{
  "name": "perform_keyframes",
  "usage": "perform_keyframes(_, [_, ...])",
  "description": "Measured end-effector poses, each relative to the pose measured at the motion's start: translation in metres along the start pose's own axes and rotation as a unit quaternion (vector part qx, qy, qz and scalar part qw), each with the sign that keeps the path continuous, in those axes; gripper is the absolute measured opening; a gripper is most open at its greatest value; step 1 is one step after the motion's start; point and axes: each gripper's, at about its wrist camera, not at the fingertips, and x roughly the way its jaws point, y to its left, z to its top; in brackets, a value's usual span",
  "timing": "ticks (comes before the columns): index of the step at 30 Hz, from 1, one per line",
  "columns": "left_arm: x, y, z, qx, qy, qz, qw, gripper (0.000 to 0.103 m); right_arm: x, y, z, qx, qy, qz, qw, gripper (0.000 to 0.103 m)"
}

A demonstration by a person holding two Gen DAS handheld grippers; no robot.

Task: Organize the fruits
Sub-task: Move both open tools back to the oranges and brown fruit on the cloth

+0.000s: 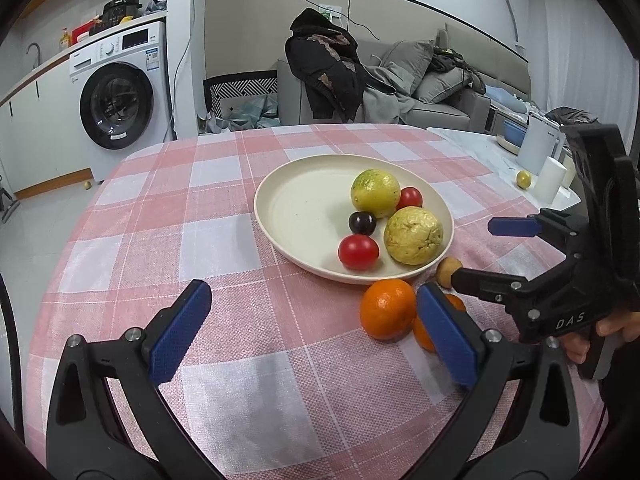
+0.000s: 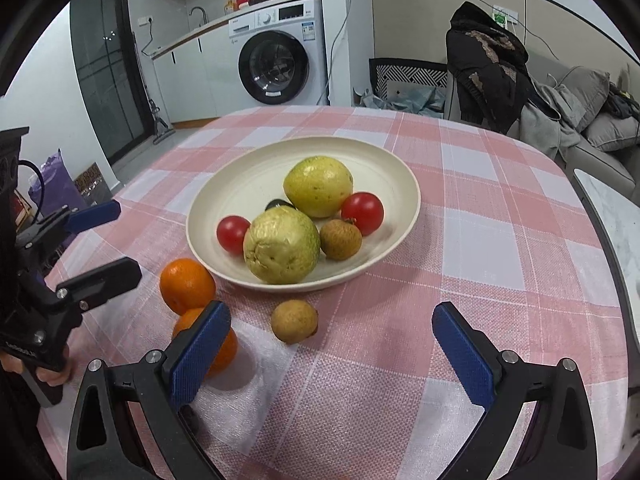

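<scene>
A cream plate (image 1: 304, 208) (image 2: 248, 184) on the pink checked cloth holds two yellow-green guavas (image 1: 413, 236) (image 2: 318, 186), two red tomatoes (image 1: 358, 252) (image 2: 362, 213), a dark plum (image 1: 362, 223) and a brown longan (image 2: 340, 239). Beside the plate lie two oranges (image 1: 387, 309) (image 2: 187, 285) and a loose longan (image 2: 294, 321) (image 1: 447, 271). My left gripper (image 1: 316, 332) is open and empty, left of the oranges. My right gripper (image 2: 332, 344) is open and empty, just behind the loose longan; it also shows in the left wrist view (image 1: 476, 250).
A washing machine (image 1: 120, 92) and counter stand beyond the table's far left. A grey sofa (image 1: 424, 88) with a dark coat is behind. A white side table (image 1: 480, 148) at the right carries cups and a small yellow fruit (image 1: 523, 179).
</scene>
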Motion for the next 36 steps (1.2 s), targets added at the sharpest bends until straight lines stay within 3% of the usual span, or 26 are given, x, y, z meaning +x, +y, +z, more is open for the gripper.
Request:
perform_keyframes(10, [0.009,0.003,0.000,-0.004,0.022,-0.005,0.9997,0.102,0.008,-0.005,-0.004,0.003,0.034,-0.014,0.999,0.100])
perform_keyframes(14, [0.011,0.001,-0.001,0.001,0.024,-0.006,0.9997,0.102,0.011,-0.002,-0.005,-0.003,0.043,-0.005,0.999,0.078])
perform_keyframes(25, [0.015,-0.003,-0.001,0.006,0.035,-0.008,0.9993,0.102,0.014,0.010,-0.004,-0.025,0.043,0.024,0.998,0.048])
perform_keyframes(29, [0.018,-0.003,-0.001,0.007,0.040,-0.009,0.9991,0.102,0.014,0.013,-0.003,-0.031,0.042,0.032,0.998,0.031])
perform_keyframes(36, [0.022,-0.006,-0.001,0.013,0.048,-0.010,0.9987,0.102,0.009,0.018,-0.004,-0.038,0.033,0.034,0.998,0.027])
